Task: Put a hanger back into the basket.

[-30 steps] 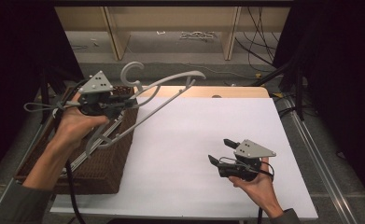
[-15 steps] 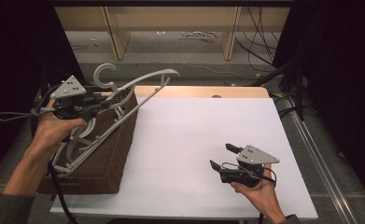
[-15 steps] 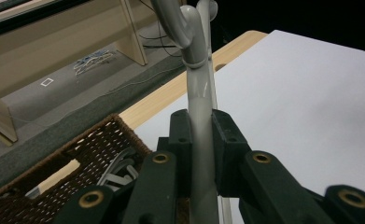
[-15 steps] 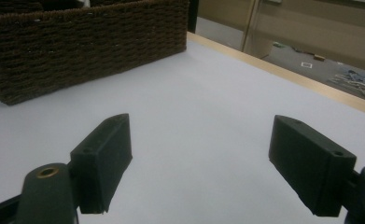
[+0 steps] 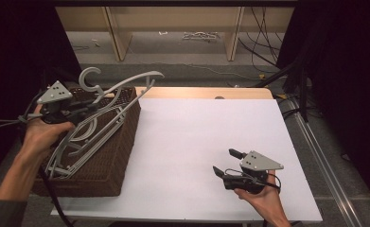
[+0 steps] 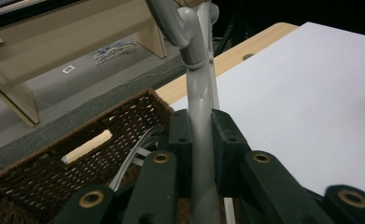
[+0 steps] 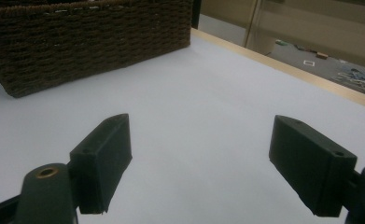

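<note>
White sheeting covers the tabletop (image 5: 197, 156), where wide open room is left between the two hands. Near the front edge, the right tongs (image 5: 226, 162) are held low over the sheet, jaws spread apart with nothing between them. At the left, the left tongs (image 5: 89, 109) are clamped on a grey plastic hanger (image 5: 121, 87), held slanting above the woven brown basket (image 5: 111, 161), its hook uppermost. More hangers (image 5: 74, 151) are seen lying in the basket. Beyond the tabletop's wooden far edge, pale shelving (image 5: 173, 28) and cables on a grey floor are visible.
</note>
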Demonstrator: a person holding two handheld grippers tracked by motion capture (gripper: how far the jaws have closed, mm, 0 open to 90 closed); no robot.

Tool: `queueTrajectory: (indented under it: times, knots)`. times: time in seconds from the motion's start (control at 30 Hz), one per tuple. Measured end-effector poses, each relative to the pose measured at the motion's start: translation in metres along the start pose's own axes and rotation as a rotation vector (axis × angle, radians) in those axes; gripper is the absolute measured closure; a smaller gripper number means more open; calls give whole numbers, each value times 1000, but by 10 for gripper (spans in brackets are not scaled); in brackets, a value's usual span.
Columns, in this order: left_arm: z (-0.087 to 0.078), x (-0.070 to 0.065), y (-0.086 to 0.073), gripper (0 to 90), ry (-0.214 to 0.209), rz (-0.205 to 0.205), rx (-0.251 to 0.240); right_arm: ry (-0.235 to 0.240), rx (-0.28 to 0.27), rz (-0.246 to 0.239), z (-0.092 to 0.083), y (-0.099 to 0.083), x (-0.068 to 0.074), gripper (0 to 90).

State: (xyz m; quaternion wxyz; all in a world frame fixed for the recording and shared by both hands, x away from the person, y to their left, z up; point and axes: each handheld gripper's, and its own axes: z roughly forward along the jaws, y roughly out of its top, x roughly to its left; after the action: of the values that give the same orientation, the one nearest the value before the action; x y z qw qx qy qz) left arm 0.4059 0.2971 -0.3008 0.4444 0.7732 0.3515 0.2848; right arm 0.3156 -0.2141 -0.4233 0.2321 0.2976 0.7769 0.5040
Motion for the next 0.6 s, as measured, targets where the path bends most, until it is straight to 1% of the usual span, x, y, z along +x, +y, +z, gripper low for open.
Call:
queueTrajectory:
  times: [0.07, 0.13, 0.17, 0.2, 0.23, 0.33, 0.43, 0.53, 0.6]
  knots:
    - [-1, 4, -3, 799, 6, 2, -2, 0, 1, -2, 0, 0, 0, 221]
    - [-1, 9, -7, 799, 10, 4, -7, -5, -9, -4, 1, -1, 0, 220]
    - [-1, 9, -7, 799, 10, 4, -7, -5, -9, -4, 1, -1, 0, 220]
    - [-1, 13, -11, 799, 20, 0, -8, 2, 3, -3, 1, -1, 0, 221]
    - [-2, 15, -12, 799, 26, 2, -8, -1, -3, -8, 1, -1, 0, 221]
    - [-2, 20, -17, 799, 35, 17, -13, 7, 7, -4, 1, -1, 0, 221]
    - [-1, 26, -23, 799, 47, 20, -8, 8, 10, -3, 2, -2, 0, 221]
    - [0, 32, -28, 800, 55, 32, -10, 8, 11, 0, 2, -2, 0, 221]
    - [0, 35, -30, 800, 71, 32, -6, 6, 12, -1, 2, -2, 0, 221]
